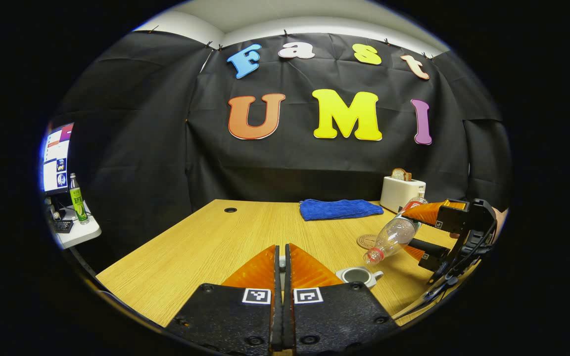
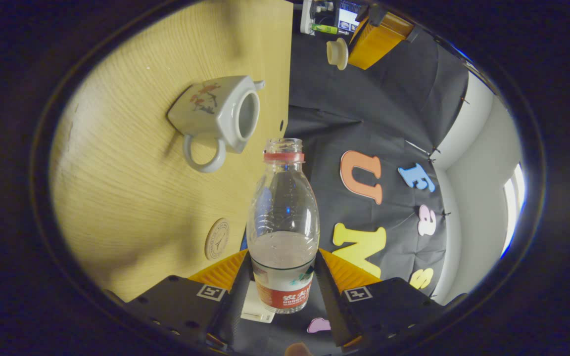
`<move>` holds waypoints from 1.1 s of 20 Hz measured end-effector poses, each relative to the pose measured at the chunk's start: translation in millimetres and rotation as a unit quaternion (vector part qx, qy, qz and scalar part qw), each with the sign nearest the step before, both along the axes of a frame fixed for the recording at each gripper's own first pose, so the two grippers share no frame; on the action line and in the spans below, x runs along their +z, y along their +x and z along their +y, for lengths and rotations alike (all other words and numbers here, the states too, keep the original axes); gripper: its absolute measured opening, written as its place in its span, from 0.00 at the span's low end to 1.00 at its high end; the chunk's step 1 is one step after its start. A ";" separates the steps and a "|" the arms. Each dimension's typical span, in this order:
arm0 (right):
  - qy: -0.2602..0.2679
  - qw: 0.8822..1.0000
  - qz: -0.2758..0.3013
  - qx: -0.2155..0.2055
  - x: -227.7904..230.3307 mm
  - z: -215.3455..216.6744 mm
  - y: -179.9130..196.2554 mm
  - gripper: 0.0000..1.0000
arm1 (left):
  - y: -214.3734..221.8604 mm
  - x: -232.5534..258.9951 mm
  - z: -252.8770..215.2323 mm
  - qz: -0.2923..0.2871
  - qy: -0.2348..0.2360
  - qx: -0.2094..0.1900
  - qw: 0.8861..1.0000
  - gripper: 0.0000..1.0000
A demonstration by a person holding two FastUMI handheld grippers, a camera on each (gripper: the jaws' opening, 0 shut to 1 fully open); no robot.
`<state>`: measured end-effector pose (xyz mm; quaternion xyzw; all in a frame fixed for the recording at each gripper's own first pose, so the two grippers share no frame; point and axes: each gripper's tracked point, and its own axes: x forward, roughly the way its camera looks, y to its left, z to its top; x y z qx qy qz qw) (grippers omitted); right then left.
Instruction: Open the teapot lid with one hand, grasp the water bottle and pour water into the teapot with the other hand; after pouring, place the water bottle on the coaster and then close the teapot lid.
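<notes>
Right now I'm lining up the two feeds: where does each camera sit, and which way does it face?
Left gripper view: rides the left tool, level over the table toward the booth wall; own fingers shut on the lid.
Right gripper view: rides the right tool, rolled sideways; own fingers clamp the water bottle, mouth toward the open teapot.
Shared: teapot, water bottle, coaster, and each other's tool.

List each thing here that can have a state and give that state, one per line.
White ceramic teapot: lid off, mouth open, upright on the table.
Cream round teapot lid: lifted, held by the left gripper.
Clear plastic water bottle: uncapped, tilted, partly full, clamped in the right gripper.
Round coaster: bare.
</notes>
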<state>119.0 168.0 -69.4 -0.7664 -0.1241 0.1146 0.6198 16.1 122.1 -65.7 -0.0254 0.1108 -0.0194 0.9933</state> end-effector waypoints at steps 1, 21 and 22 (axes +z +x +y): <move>-0.004 1.000 -0.003 0.002 0.0 1.6 -0.7 0.72 | -0.2 0.6 0.8 0.000 0.000 0.001 1.000 0.03; -0.085 0.995 -0.055 0.024 3.2 10.9 -7.8 0.71 | -3.9 7.7 2.6 -0.007 -0.001 -0.001 1.000 0.03; -0.088 0.994 -0.056 0.024 2.7 11.2 -8.7 0.71 | -3.3 7.4 2.5 -0.006 0.000 0.000 1.000 0.03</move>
